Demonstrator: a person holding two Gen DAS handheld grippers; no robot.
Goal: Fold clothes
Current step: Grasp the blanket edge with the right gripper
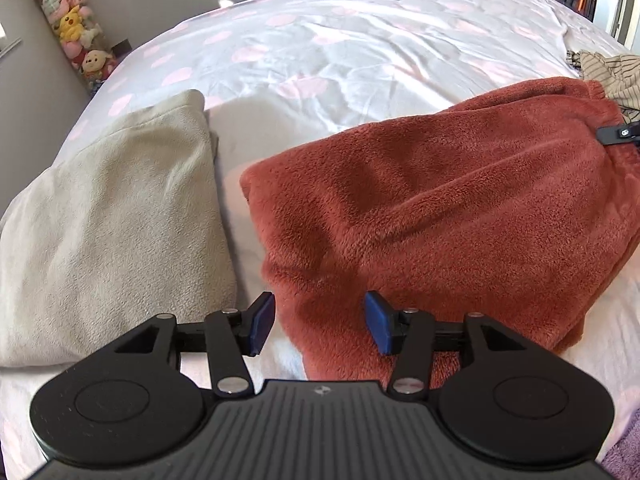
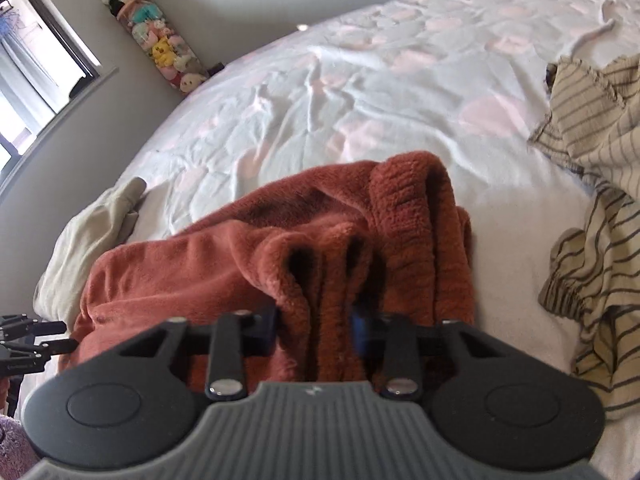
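Note:
A rust-red fleece garment (image 1: 440,208) lies bunched on the bed. My left gripper (image 1: 320,323) hovers over its near left corner, open, and its blue pads (image 1: 262,322) press on nothing. In the right wrist view the fleece garment (image 2: 248,256) is gathered into thick folds. Those folds fill the gap of my right gripper (image 2: 316,330), which is shut on them. A tip of the right gripper (image 1: 618,134) shows at the garment's far right end in the left wrist view. At the left edge of the right wrist view, part of the left gripper (image 2: 32,340) is visible.
A folded beige garment (image 1: 112,220) lies left of the fleece. A crumpled striped garment (image 2: 600,200) lies to its right. The bed sheet (image 1: 320,48), white with pink spots, stretches behind. A tube of plush toys (image 2: 160,40) stands against the wall.

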